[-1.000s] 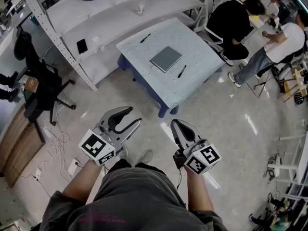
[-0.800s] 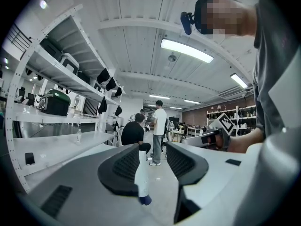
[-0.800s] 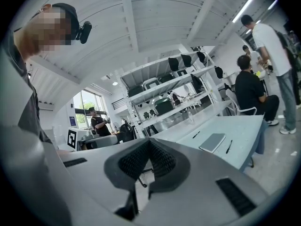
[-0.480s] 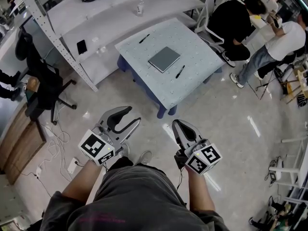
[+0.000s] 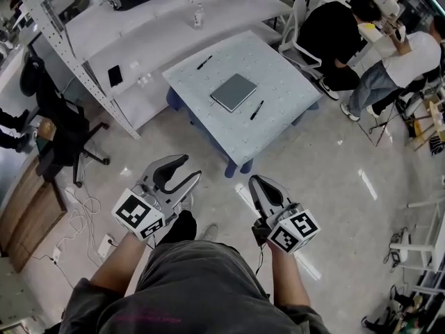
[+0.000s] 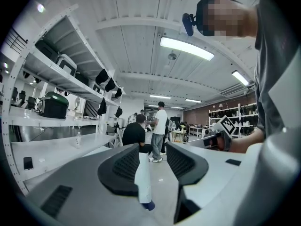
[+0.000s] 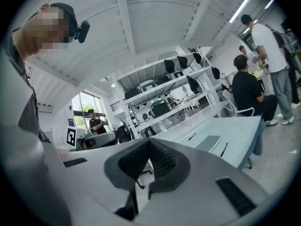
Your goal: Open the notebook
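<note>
A closed grey notebook (image 5: 233, 92) lies flat near the middle of a pale blue table (image 5: 278, 65), far ahead of me; in the right gripper view the notebook (image 7: 209, 142) shows beyond the jaws. My left gripper (image 5: 182, 170) is held low over the floor, well short of the table, with its jaws apart and nothing between them (image 6: 150, 160). My right gripper (image 5: 255, 183) is beside it, jaws pressed together on nothing (image 7: 149, 150).
Two black pens (image 5: 256, 110) (image 5: 204, 62) lie on the table on either side of the notebook. A long white bench (image 5: 153, 26) with a phone (image 5: 114, 76) and a bottle (image 5: 198, 16) stands behind. Seated people (image 5: 334, 26) are at the right, an office chair (image 5: 59, 127) at the left.
The table and notebook have shifted slightly left and nearer in the head view as I walk forward. Both grippers keep their pose.
</note>
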Motion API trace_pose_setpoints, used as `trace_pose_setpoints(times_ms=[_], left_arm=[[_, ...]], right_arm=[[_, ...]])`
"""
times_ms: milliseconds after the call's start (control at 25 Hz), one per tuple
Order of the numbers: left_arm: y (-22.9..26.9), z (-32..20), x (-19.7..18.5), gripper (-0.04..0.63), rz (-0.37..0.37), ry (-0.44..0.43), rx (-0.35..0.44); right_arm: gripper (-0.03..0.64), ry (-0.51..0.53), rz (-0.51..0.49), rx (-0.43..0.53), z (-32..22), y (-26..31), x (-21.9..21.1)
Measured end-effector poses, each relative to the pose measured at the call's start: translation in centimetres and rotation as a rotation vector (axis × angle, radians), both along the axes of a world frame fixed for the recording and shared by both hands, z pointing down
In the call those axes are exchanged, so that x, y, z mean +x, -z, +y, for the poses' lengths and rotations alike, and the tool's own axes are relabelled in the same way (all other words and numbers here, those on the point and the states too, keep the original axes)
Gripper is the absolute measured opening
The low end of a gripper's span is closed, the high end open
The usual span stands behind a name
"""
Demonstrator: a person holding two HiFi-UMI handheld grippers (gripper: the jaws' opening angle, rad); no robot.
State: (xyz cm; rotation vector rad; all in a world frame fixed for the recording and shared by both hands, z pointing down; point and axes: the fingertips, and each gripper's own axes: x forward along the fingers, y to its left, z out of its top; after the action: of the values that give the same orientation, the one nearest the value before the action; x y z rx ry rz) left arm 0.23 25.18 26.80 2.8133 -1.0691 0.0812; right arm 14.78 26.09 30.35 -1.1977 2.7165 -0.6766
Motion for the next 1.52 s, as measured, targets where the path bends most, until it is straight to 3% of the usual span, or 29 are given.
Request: trace_pose_setpoints(times_ms=[600,1120,1520], left_arm=[[-2.5,-7.1,-1.1,0.178,0.044,-0.024,-0.044],[-5.2,-18.4,-5.6,0.181,0.057,-0.066,-0.113],[-5.6,-25.7,-8.8,0.181,0.05,-0.135,-0.108]], right_arm=[[0.003,-0.032,0.038,-0.025,-6.4,-1.4,-0.9],[0.003,-0.058,0.067,-0.072,-17.2,-3.2,-6.2],[0.003,-0.109,0.098,-0.092,-24.0,-2.8,-9.8]])
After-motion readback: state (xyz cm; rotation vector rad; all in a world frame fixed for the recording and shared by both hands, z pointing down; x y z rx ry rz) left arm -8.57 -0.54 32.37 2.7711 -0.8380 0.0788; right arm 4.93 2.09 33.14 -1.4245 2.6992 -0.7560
